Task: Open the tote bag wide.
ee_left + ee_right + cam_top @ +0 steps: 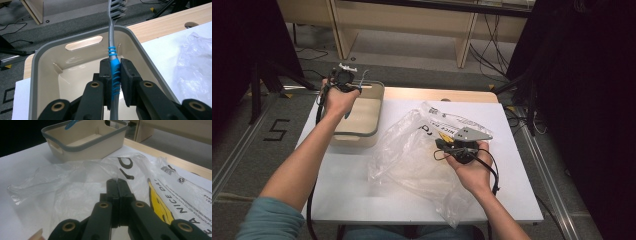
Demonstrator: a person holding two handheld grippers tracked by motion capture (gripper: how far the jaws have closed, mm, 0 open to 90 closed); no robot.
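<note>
Left gripper [115, 75] fingers clamping toothbrush [113, 53] by blue grip, holding it over beige bin [37, 60], bristle head past far rim. Right gripper [117, 185] fingers closed together, pinching clear plastic bag [75, 195] lying on white surface [342, 190].

A grey toothbrush [113, 45] banded in blue, a beige basket [82, 65] rimmed in grey, and a clear plastic bag [160, 195] printed black-and-yellow are seen.
</note>
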